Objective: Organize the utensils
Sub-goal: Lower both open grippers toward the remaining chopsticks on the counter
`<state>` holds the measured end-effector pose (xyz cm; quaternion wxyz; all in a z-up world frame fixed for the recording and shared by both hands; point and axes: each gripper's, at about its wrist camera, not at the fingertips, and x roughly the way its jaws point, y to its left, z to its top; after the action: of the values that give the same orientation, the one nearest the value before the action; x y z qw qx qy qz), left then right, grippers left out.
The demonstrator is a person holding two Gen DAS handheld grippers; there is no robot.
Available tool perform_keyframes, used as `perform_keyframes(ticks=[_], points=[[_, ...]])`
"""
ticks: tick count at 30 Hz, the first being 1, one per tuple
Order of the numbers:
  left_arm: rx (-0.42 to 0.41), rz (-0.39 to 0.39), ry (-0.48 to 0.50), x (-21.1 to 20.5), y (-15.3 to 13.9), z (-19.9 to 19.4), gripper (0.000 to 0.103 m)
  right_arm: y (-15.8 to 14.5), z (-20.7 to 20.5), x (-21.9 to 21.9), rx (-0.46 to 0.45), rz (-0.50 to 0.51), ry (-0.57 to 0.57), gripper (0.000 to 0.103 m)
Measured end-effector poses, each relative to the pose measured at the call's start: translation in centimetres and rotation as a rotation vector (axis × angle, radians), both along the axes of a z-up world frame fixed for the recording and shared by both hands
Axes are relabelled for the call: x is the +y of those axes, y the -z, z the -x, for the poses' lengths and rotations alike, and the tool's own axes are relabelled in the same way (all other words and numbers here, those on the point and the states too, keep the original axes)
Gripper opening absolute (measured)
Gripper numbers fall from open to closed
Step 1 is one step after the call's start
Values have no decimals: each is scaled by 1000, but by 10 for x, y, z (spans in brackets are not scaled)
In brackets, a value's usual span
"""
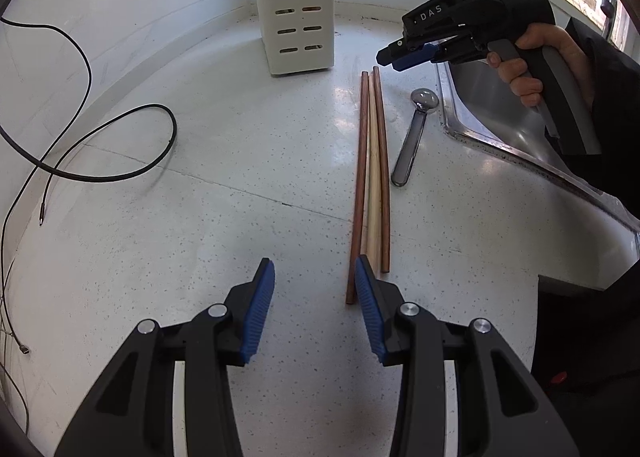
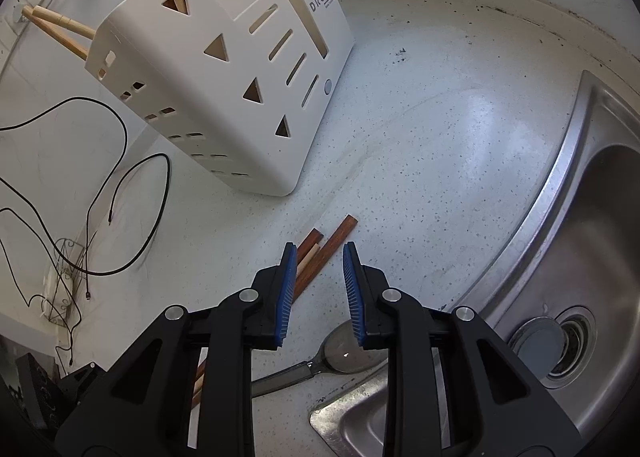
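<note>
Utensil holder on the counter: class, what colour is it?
Cream-white utensil holder, with slot and triangle cut-outs; clearest in the right wrist view.

speckled white counter point(image 1: 200, 241), chopsticks point(image 1: 370, 177), spoon point(image 1: 412, 141), slotted caddy point(image 1: 296, 5), cables point(image 1: 100, 161)

Both handheld tools are matte black plastic. The left gripper point(image 1: 315, 279) has two angular fingers faced with ribbed blue pads point(image 1: 260, 309), jointed by round silver pins. The right gripper point(image 2: 320, 263) is built alike. Seen from the left wrist, its black housing bears white letters "DAS", a small green light on top, and a grey-and-black pistol handle. The person's sleeve point(image 1: 612, 105) is black.
</note>
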<state>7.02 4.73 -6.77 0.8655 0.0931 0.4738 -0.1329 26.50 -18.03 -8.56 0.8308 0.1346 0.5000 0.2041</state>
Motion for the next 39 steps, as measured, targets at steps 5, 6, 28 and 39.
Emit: perform_keyframes(ticks=[5,6,28,39], points=[[10,-31,27,-5,0,2,41,3,-1,3,20,11,0,23],[10,-38,32,-5,0,2,41,4,-3,3,31,17,4,23],[30,-58,49,-13,-3,5,30,7,-19,40,-18,223,147,18],[77,-30,78,-9,-3,-4,29,4,-20,40,24,270,234,10]])
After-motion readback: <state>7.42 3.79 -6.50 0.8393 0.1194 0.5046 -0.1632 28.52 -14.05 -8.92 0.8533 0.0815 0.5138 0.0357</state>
